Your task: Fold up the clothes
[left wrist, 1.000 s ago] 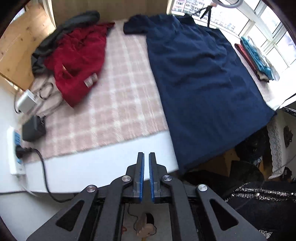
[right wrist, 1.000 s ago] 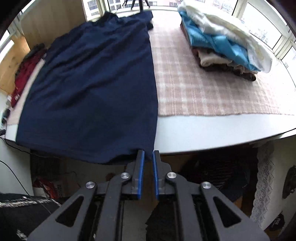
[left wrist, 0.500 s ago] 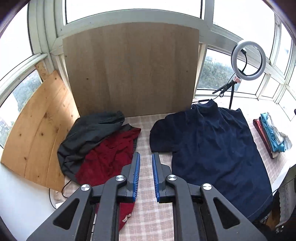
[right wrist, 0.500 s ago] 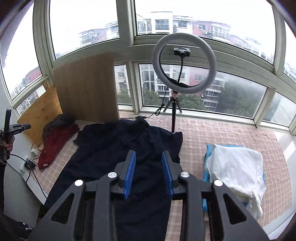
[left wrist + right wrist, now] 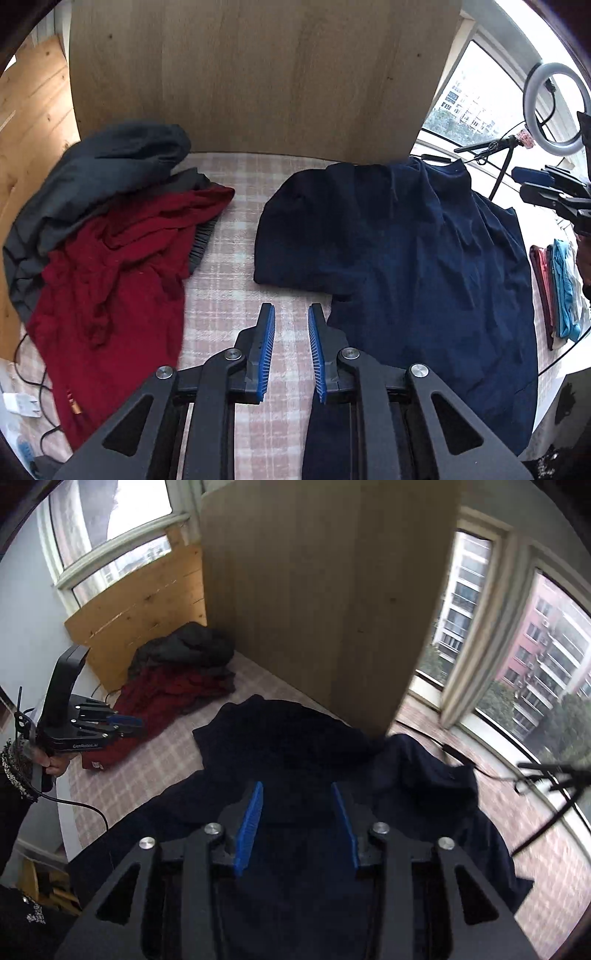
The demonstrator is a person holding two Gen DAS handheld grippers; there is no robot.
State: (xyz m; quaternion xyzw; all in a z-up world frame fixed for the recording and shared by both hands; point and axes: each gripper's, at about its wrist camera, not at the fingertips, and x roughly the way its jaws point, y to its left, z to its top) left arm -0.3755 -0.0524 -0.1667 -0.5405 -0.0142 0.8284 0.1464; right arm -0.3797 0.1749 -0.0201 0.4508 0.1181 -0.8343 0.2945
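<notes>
The navy shirt (image 5: 424,266) lay spread on the checked pink cloth (image 5: 236,295), collar toward the upright wooden board (image 5: 258,74) and the near sleeve folded in beside it. A second earlier I had been looking at its hem hanging over the table edge from both wrists; now both cameras had come up to the collar end. My left gripper (image 5: 291,314) hovered over bare cloth just beside the shirt's sleeve, between it and the crumpled red garment (image 5: 110,288), which lay under a grey one (image 5: 103,173). Its jaws had just been opening from nearly pressed together to a narrow gap, with nothing between them. My right gripper (image 5: 297,794) hung over the shirt's shoulder area, its jaws spread wider and also just opening, empty as well; a second before they had been almost together at the hem. From the right wrist I could see my left hand (image 5: 55,764) gripping its handle out over the red garment. The ring light (image 5: 554,107) stood behind the collar, and the folded stack (image 5: 557,288) sat at the far right edge, well apart from the shirt.
</notes>
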